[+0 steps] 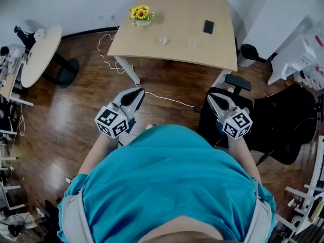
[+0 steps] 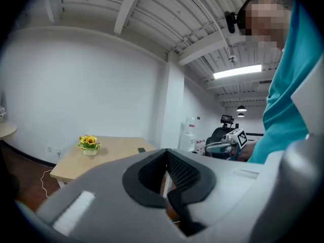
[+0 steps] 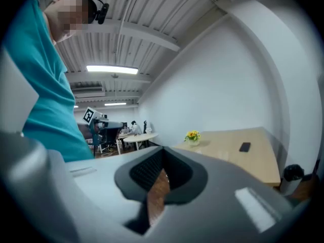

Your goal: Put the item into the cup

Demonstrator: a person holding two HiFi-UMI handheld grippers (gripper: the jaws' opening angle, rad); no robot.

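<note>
A light wooden table [image 1: 172,24] stands ahead of me across the wooden floor. On it lie a small crumpled white item [image 1: 163,41] and, just to its right, a faint clear thing [image 1: 192,43] that may be the cup. Both grippers hang close to my chest, well short of the table. The left gripper [image 1: 137,92] [image 2: 166,151] is shut with nothing in it. The right gripper [image 1: 210,97] [image 3: 162,150] also has its tips together and is empty. The table [image 2: 116,148] [image 3: 238,151] appears in both gripper views, but the item and the cup are too small to make out there.
A pot of yellow flowers [image 1: 141,15] and a black phone [image 1: 208,27] also sit on the table. A black office chair [image 1: 273,120] stands at my right and a round table [image 1: 40,54] at the left. A white cable [image 1: 167,100] trails over the floor, and a dark bin [image 1: 249,52] stands beside the table.
</note>
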